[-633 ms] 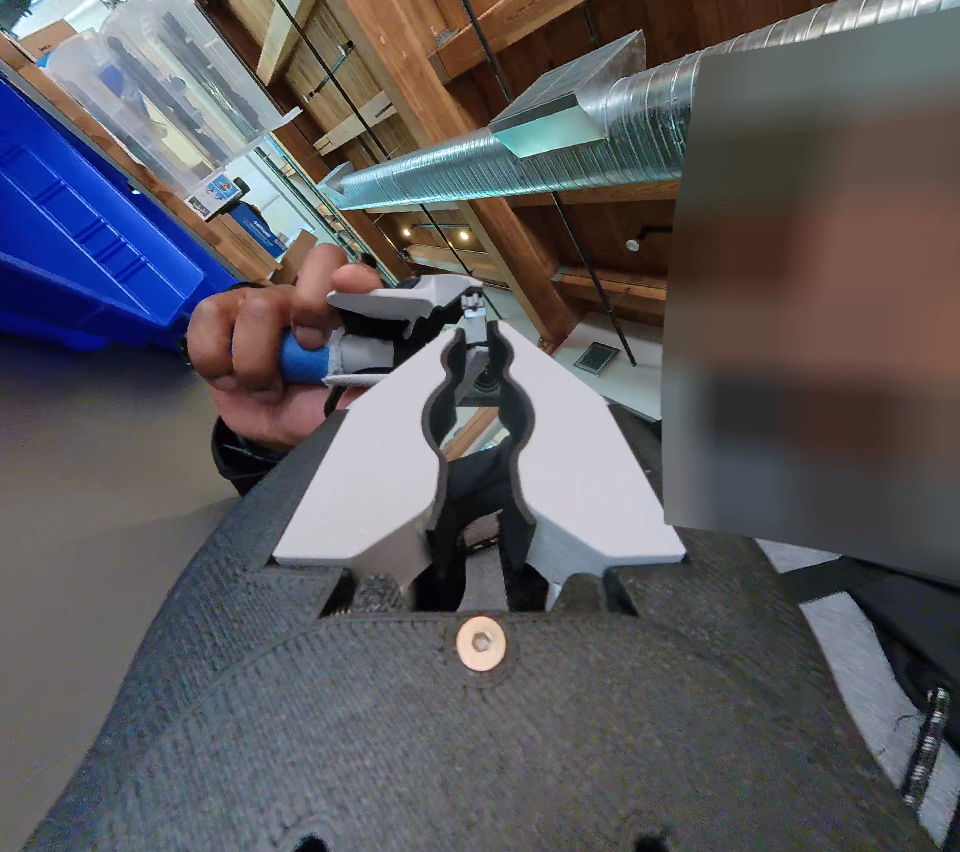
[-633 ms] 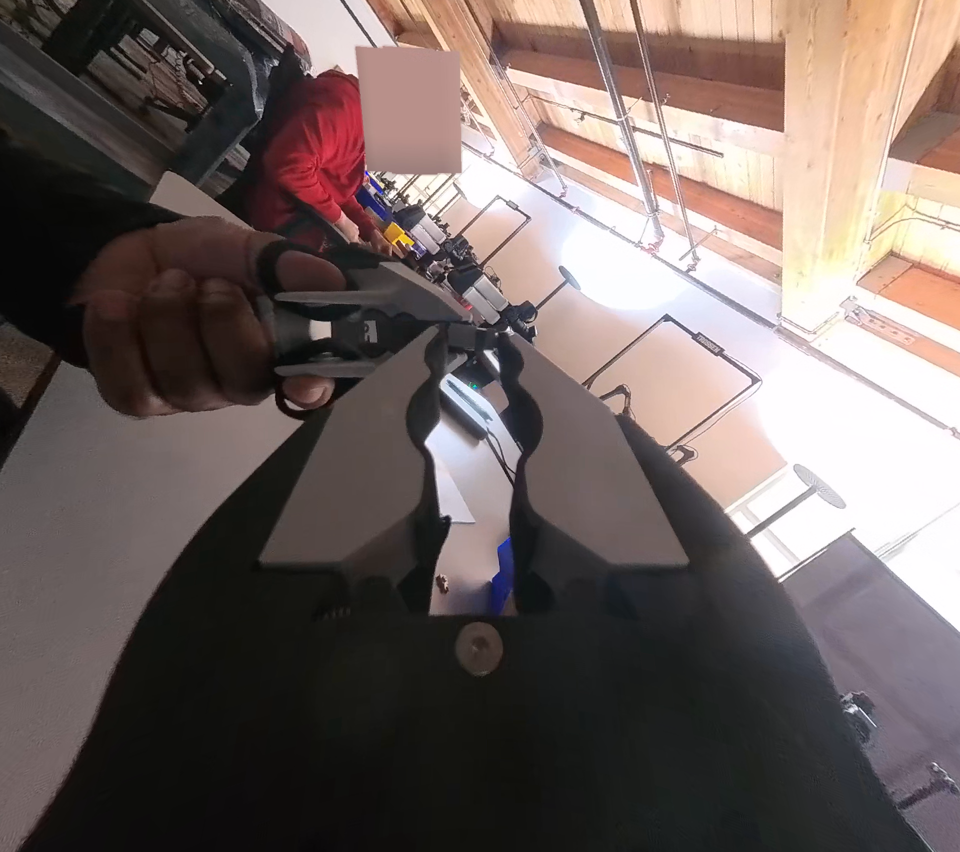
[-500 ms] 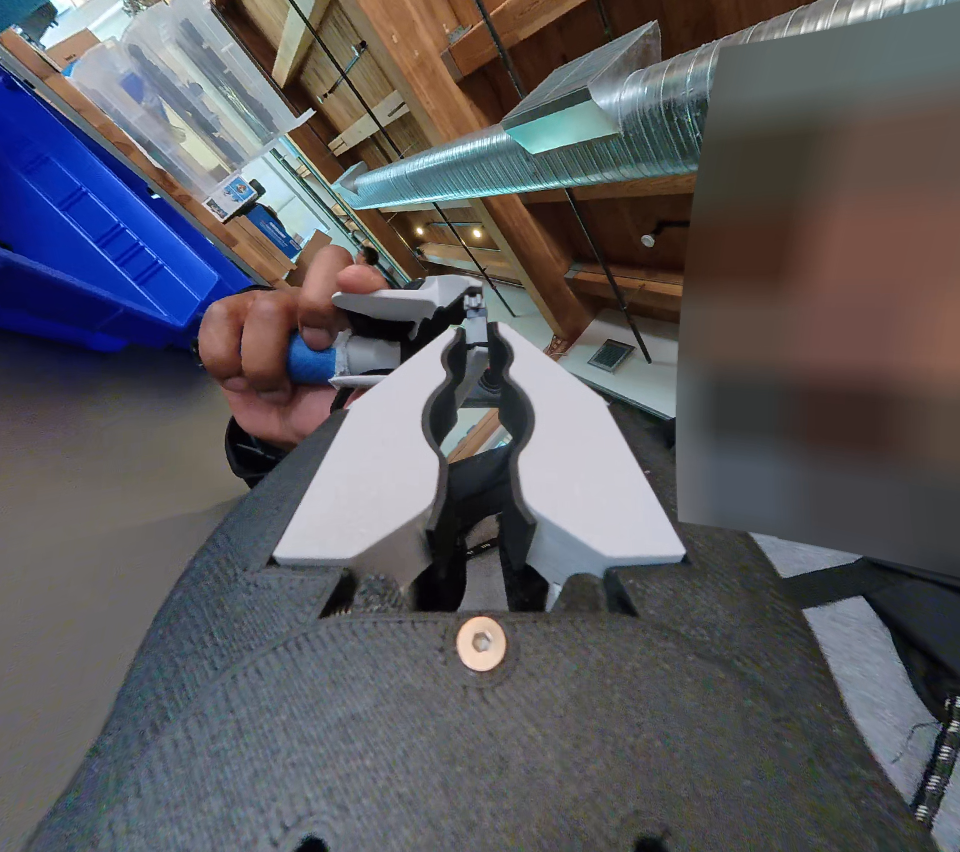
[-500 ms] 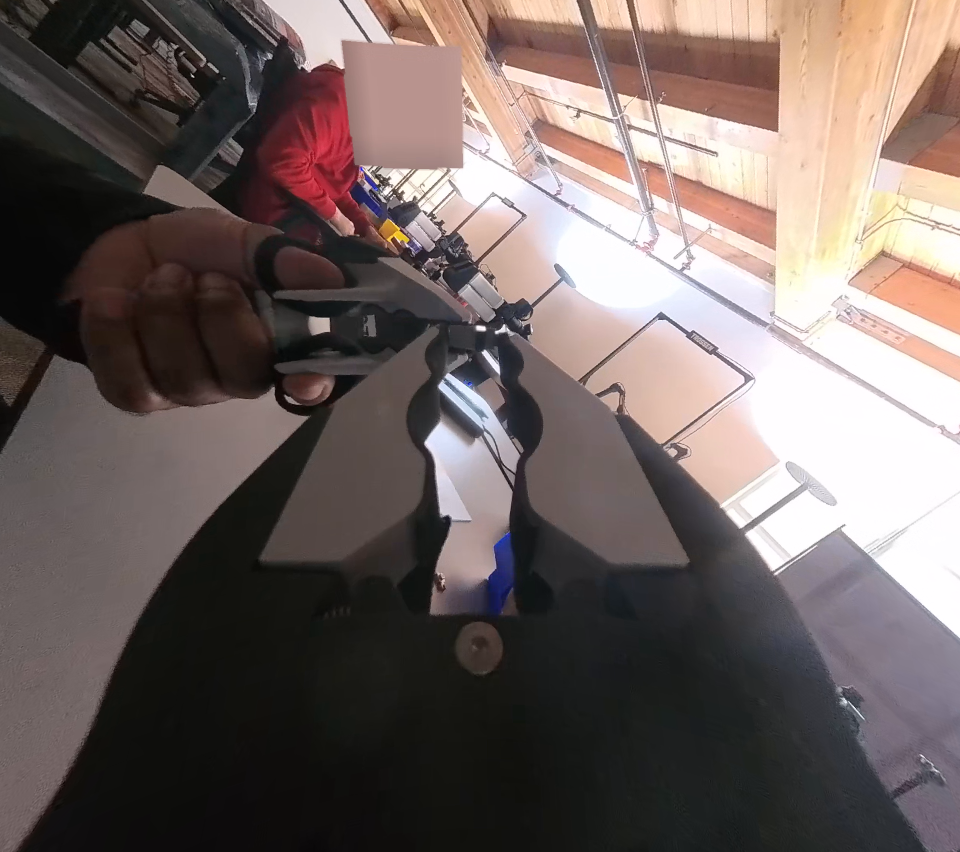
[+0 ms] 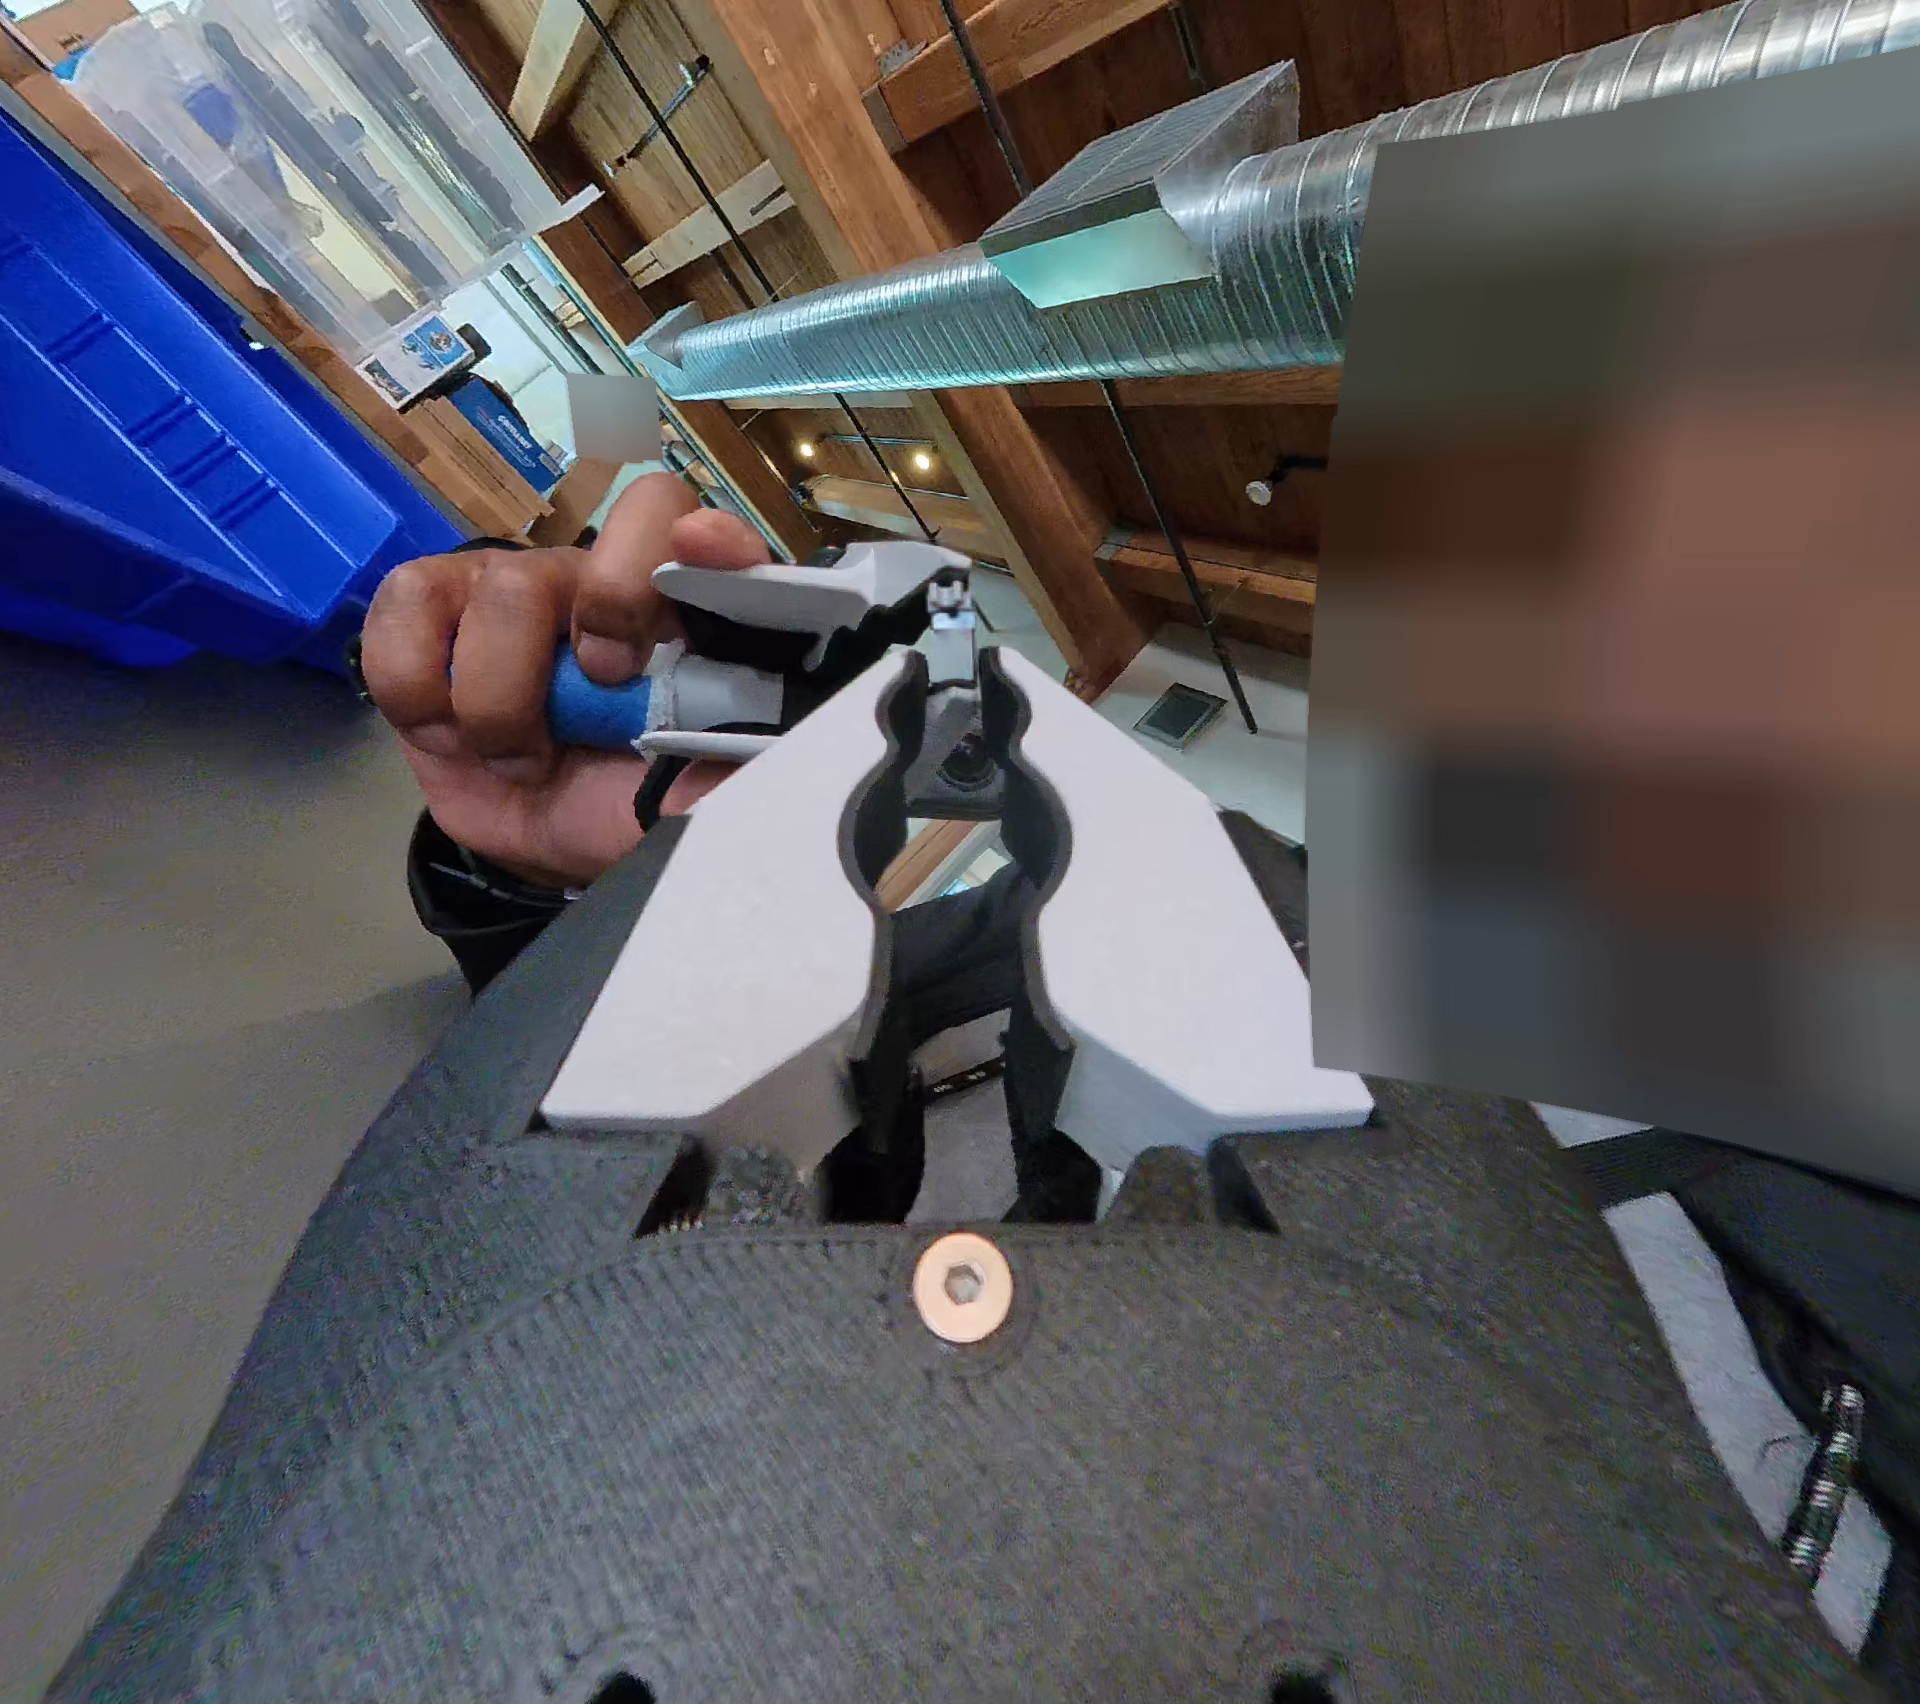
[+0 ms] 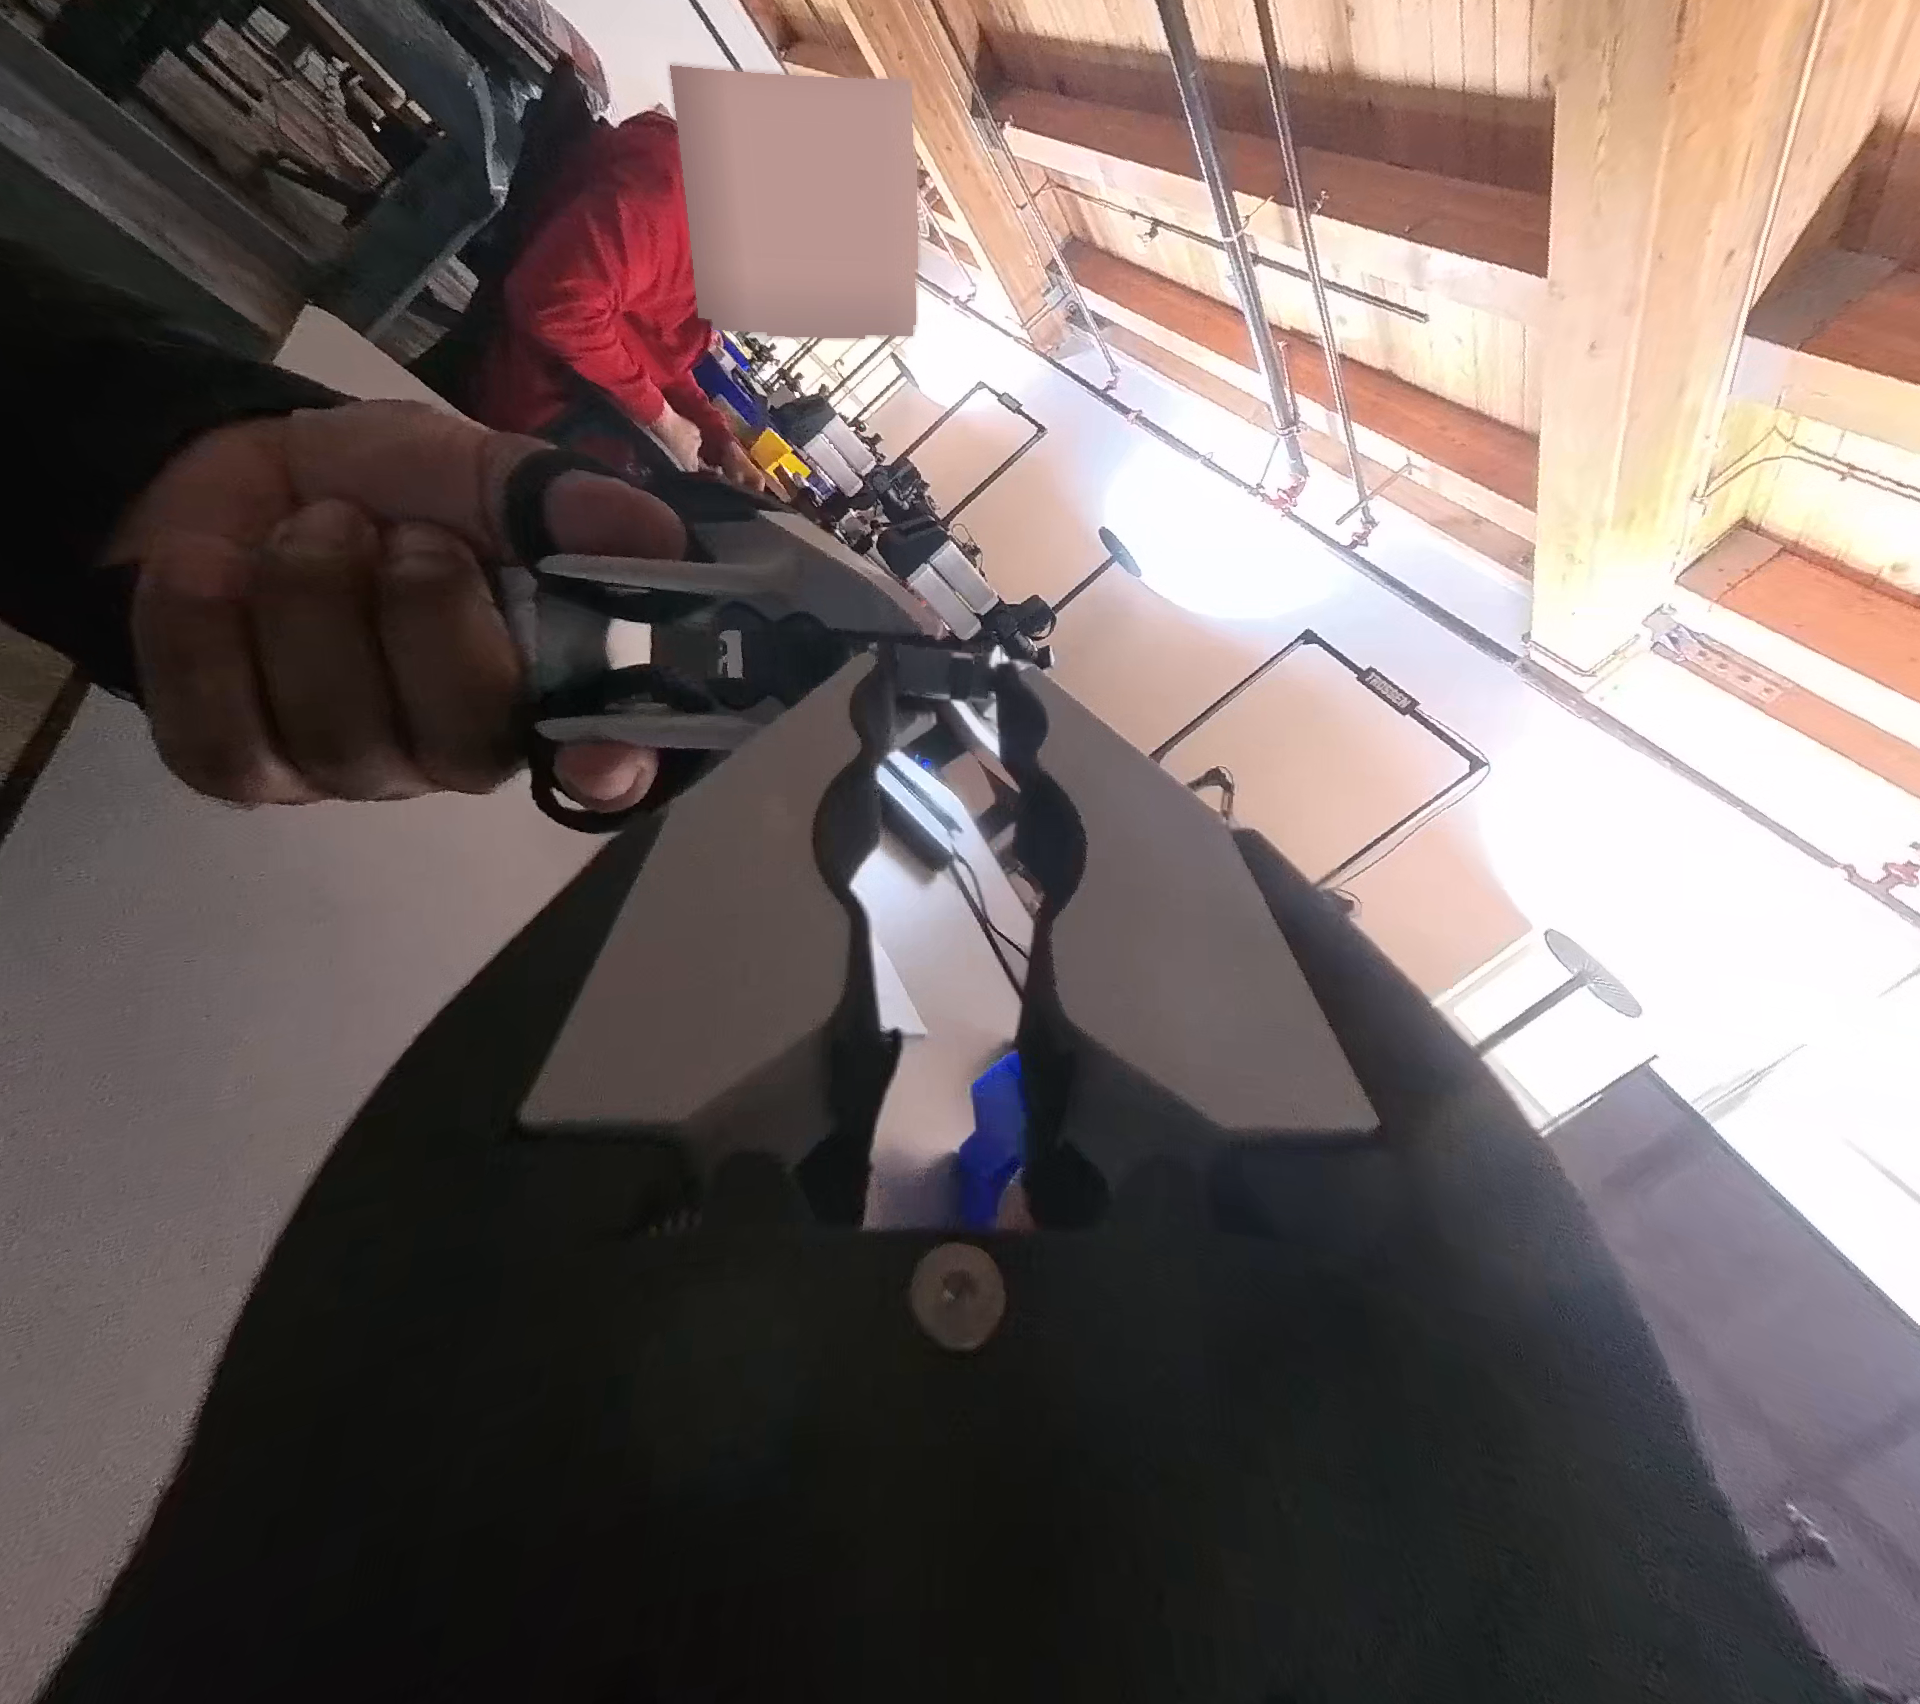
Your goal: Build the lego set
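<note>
The left gripper [image 5: 951, 683] and the right gripper [image 6: 940, 688] are held up off the table [image 5: 156, 927] and pointed at each other, tip to tip, with wooden ceiling beams and a metal duct [image 5: 935, 335] behind them. A small grey lego piece [image 5: 951, 605] is caught where the two sets of fingers meet. The fingers of both grippers are drawn narrow and appear to be closed on it from opposite sides. Whether it is a single piece or two being joined cannot be told, because it is tiny and partly hidden by the fingertips. The right hand [image 5: 499, 698] is seen wrapped around its blue-handled tool in the left wrist view, and the left hand [image 6: 332, 615] is seen squeezing its own in the right wrist view. Compared with half a second earlier, very little has changed: the meeting point has been kept, the finger gaps look the same, and only a slight drift of both views is noticed. This is judged to mean that a press-fit is under way in mid-air and not yet released. A blue bin [image 5: 156, 459] stands on the table at the left, and a person in red [image 6: 592, 283] is working at a far bench. No other bricks can be seen in either view.
</note>
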Demonstrator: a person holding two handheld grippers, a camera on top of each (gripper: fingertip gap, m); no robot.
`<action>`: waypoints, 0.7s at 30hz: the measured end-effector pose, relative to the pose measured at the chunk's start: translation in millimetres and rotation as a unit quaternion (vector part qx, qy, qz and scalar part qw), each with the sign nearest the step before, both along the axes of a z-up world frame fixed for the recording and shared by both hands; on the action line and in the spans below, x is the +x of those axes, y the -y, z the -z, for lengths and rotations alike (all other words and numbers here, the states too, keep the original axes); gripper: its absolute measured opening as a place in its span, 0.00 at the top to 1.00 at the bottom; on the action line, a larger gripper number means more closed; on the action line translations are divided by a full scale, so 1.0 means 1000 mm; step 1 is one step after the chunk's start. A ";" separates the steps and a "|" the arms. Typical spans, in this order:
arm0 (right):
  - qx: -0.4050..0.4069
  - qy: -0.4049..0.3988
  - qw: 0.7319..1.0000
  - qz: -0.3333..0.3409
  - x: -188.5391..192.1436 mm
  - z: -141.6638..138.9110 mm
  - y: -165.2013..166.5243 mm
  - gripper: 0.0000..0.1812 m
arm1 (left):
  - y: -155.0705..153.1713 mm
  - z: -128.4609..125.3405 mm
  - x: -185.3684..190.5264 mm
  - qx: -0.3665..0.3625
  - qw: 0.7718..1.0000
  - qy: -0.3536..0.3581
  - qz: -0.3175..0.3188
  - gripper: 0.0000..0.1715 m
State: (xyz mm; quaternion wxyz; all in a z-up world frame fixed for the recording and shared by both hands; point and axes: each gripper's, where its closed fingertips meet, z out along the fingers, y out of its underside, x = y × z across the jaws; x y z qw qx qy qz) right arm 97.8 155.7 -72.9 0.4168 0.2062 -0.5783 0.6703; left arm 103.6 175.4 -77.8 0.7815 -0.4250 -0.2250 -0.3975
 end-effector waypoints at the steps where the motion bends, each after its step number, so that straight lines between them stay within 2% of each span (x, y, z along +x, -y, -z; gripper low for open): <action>1: 0.001 -0.002 1.000 0.002 0.000 0.001 0.001 0.89 | -0.001 0.001 0.000 -0.004 1.000 -0.002 -0.001 0.94; 6: 0.003 0.011 1.000 0.003 -0.003 0.003 0.001 0.89 | -0.001 0.003 -0.003 -0.029 0.999 -0.027 -0.035 0.95; 9: 0.008 0.069 0.997 -0.021 -0.005 0.005 -0.001 0.85 | 0.001 0.007 -0.008 -0.071 0.992 -0.064 -0.079 0.95; 11: 0.014 0.141 0.989 -0.051 -0.006 0.007 -0.005 0.85 | 0.005 0.006 -0.009 -0.096 0.985 -0.097 -0.109 0.95; 16: 0.024 0.345 0.930 -0.122 -0.014 0.005 -0.006 0.86 | 0.007 0.006 -0.008 -0.164 0.959 -0.174 -0.155 0.95; 21: 0.035 0.443 0.875 -0.191 -0.005 -0.001 -0.004 0.87 | 0.005 0.006 -0.006 -0.189 0.946 -0.203 -0.167 0.95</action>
